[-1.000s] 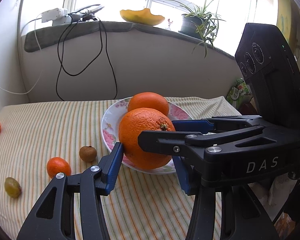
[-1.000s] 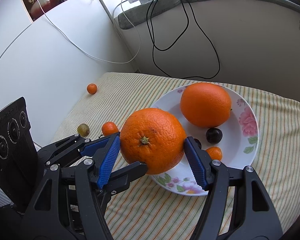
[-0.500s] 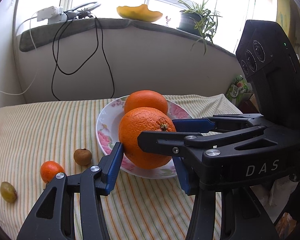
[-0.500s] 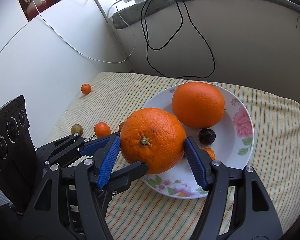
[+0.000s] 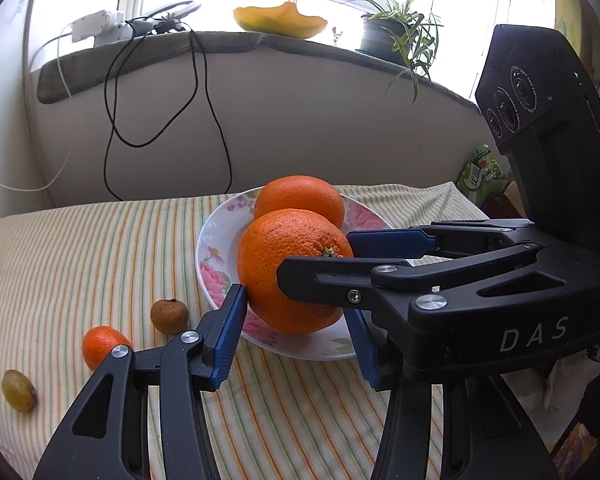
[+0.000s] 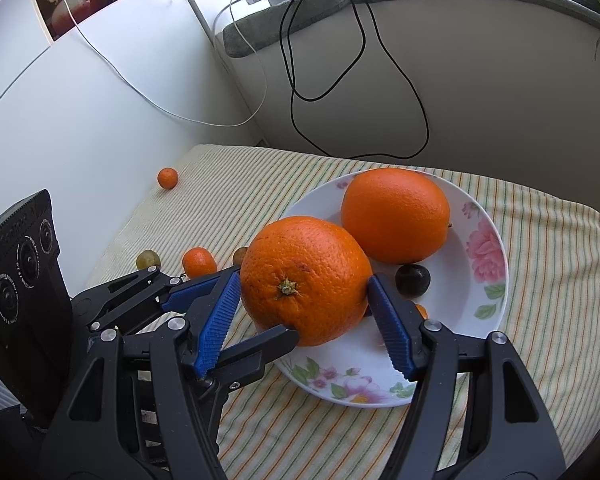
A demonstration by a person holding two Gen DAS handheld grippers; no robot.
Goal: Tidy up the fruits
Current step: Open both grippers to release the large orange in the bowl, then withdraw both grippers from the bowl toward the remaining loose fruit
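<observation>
over the near-left rim of the floral plate (image 6: 486, 248), both the right gripper (image 6: 306, 312) and left gripper (image 5: 296, 328) clamp one orange (image 6: 306, 278) just above it.

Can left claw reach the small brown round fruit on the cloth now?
Probably not yet: the left claw looks shut on the large dimpled orange. The small brown round fruit lies uncovered nearby.

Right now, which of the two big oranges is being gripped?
The nearer big orange, stem facing the camera, clamped between both tools' blue pads above the plate's front edge. The other orange rests untouched on the plate behind it.
</observation>
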